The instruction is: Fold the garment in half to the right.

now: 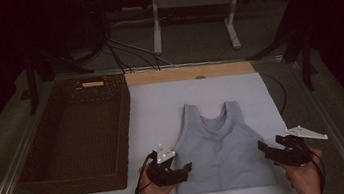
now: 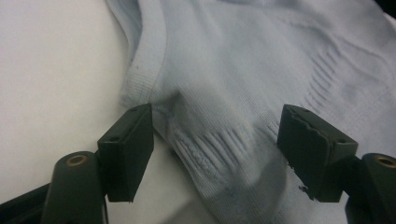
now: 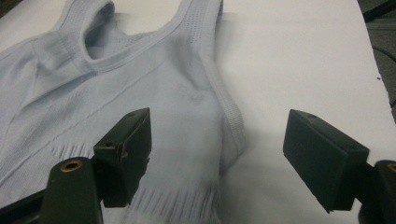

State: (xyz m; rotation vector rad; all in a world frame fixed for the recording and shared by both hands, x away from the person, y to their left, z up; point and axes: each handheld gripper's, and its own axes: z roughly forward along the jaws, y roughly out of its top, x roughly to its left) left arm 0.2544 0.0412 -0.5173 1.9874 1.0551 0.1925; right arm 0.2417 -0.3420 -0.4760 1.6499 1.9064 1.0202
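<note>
white mat: vest between open claws.

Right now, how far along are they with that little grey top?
Early on, by the look of it. The grey tank top already lies spread flat on the white mat. The left gripper and right gripper sit open at its lower side edges, gripping nothing yet. No fold shows, and the wicker basket holds nothing, possibly its destination.

Pale blue tank top, flat on table

Dark wicker basket, white table
</note>
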